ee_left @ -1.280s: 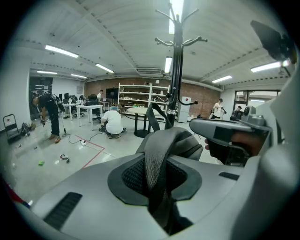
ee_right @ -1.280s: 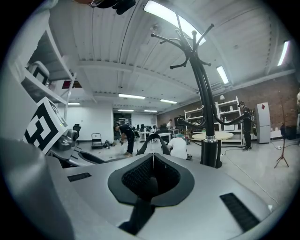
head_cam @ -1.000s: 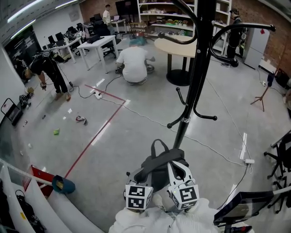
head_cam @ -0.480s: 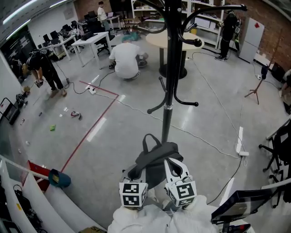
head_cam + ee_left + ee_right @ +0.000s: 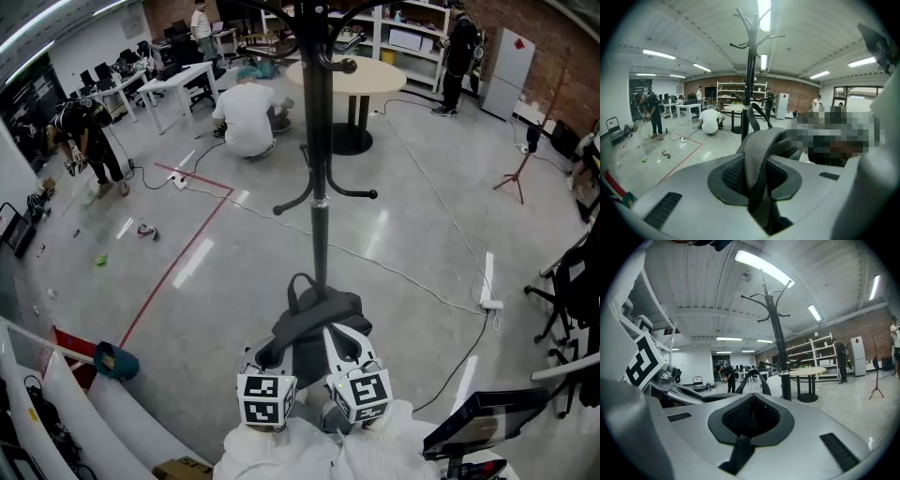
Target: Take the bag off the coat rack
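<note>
Two hand-held grippers carry a dark grey backpack [image 5: 314, 323] in front of a black coat rack [image 5: 319, 178] in a workshop with a concrete floor. The left gripper [image 5: 266, 356] has its jaws clamped on a grey mesh shoulder strap [image 5: 757, 154], which rises in a hump between the pads (that gripper's own view shows the webbing pinched and running out below). The right gripper [image 5: 344, 339] is likewise closed on the pack, with a dark strap [image 5: 739, 453] caught between its pads and trailing out beneath them. The backpack hangs between the two tools, close to the person's white sleeves [image 5: 309, 455]. It sits low before the rack's pole, well below the pair of lower hooks [image 5: 361, 194] and touching neither, and its top carry loop [image 5: 300, 286] stands free. Behind the rack a person in white [image 5: 246, 117] crouches on the floor near a round table [image 5: 352, 75]. Another person [image 5: 84, 141] bends over at the left, and a red line [image 5: 178, 267] runs across the concrete. A white power strip [image 5: 489, 302] lies to the right on its cable.
</note>
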A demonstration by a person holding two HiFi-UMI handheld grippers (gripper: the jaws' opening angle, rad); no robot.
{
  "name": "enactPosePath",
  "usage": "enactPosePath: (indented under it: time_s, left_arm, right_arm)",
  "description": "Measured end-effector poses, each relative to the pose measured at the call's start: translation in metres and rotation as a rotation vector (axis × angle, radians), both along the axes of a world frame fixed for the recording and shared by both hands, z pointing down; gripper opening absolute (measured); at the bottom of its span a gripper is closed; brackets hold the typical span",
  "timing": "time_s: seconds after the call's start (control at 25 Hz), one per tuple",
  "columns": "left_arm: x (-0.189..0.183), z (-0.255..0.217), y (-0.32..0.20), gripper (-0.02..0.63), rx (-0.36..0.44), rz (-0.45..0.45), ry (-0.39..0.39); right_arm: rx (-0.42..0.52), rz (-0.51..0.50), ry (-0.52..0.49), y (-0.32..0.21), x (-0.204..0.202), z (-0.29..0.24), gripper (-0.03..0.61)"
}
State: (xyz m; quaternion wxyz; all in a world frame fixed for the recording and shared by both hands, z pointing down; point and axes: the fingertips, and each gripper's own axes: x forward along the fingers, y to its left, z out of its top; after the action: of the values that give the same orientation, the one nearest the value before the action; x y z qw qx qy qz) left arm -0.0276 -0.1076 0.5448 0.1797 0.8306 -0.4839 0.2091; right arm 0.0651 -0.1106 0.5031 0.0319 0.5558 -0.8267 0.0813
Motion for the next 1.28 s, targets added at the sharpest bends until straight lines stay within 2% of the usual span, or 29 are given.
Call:
enactPosePath:
  time_s: [0.28, 0.52, 0.8, 1.28]
  left_arm:
    - [0.001, -0.005, 0.013, 0.06, -0.014, 0.015, 0.015]
    - [-0.012, -0.01, 0.014, 0.06, 0.015, 0.035, 0.036]
    - [-0.016, -0.015, 0.013, 0.06, 0.037, 0.063, 0.027]
    - [-0.027, -0.013, 0.016, 0.06, 0.032, 0.032, 0.048]
  right_arm:
    - [0.002, 0.019, 0.004, 0.015, -0.005, -0.008, 0.012]
    - [0.012, 0.05, -0.001, 0.028, -0.027, -0.008, 0.012]
    - [0.025, 0.044, 0.052, 0.029, -0.039, -0.013, 0.011]
    - [0.047, 0.022, 0.09, 0.031, -0.049, -0.015, 0.011]
